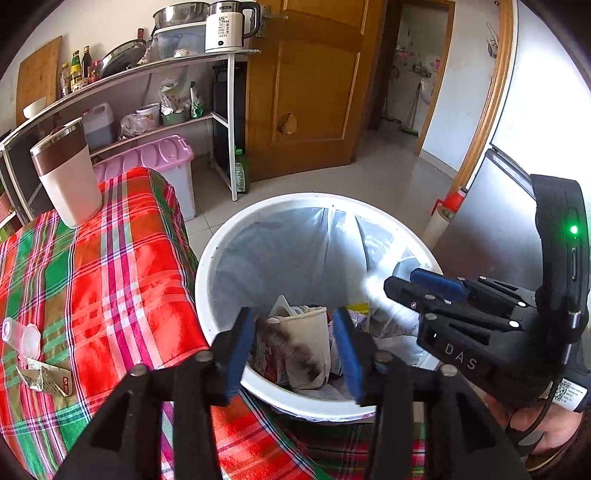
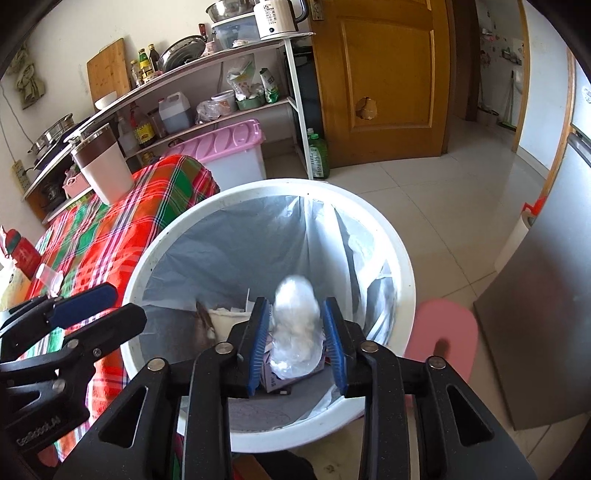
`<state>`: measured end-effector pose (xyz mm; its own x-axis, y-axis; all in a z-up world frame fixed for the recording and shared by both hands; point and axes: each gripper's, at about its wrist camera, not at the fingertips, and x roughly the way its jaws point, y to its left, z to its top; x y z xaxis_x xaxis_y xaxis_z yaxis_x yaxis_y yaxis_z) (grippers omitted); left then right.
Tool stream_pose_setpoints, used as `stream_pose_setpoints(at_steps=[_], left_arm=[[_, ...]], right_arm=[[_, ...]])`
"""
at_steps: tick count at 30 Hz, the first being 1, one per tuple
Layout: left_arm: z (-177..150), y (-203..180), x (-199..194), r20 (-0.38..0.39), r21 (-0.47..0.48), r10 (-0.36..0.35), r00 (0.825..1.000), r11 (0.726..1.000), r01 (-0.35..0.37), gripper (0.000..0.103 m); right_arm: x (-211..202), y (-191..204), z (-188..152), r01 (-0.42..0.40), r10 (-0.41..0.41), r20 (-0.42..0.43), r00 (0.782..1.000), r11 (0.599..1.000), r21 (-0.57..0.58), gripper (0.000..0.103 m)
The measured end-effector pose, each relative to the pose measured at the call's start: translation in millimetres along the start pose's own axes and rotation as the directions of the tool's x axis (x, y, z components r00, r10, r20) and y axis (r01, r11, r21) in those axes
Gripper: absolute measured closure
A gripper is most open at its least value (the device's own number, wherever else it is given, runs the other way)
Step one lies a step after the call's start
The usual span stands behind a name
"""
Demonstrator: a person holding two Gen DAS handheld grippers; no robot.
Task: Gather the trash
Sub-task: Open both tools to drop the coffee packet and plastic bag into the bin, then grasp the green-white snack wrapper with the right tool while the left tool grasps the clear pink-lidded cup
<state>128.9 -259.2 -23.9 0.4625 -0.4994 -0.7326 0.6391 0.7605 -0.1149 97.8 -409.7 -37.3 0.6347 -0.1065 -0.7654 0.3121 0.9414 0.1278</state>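
A blurred white wad (image 2: pixel 297 314) sits between the right gripper's (image 2: pixel 298 341) parted jaws.

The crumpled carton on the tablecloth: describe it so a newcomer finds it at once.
Start at the plaid-covered table left of the white bin. At its near left edge lies the crumpled carton, flattened, beside a clear plastic cup on its side. Unlike the upright tumbler, it is creased cardboard.

One white trash bin (image 1: pixel 221 254) is standing beside the table, and two grippers are hovering over it: the left gripper (image 1: pixel 293 354) and the right gripper (image 2: pixel 297 341). One tumbler (image 1: pixel 68 173) is sitting on one plaid tablecloth (image 1: pixel 122 266). One kettle (image 1: pixel 227 26) is sitting on one shelf rack (image 1: pixel 229 122). One pink-lidded storage box (image 1: pixel 162 155) is resting on the floor.
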Motion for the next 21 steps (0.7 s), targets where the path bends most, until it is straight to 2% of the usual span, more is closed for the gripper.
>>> stream_pose_setpoints(at_steps=[3, 11, 21], left_arm=[[1, 2, -3, 0.004, -0.005, 0.002, 1.000, 1.000, -0.002, 0.053], [-3, 13, -20, 0.042, -0.017, 0.030, 0.999, 0.999, -0.029, 0.046], [-15, 38, -50, 0.086, -0.050, 0.068, 0.994, 0.997, -0.064, 0.045]], right_arm=[[-2, 2, -1, -0.007, 0.007, 0.002, 1.000, 1.000, 0.004, 0.061], [-15, 11, -2, -0.012, 0.012, 0.028, 1.000, 1.000, -0.003, 0.060], [-31, 35, -3, -0.042, 0.043, 0.060, 0.997, 0.999, -0.028, 0.060]])
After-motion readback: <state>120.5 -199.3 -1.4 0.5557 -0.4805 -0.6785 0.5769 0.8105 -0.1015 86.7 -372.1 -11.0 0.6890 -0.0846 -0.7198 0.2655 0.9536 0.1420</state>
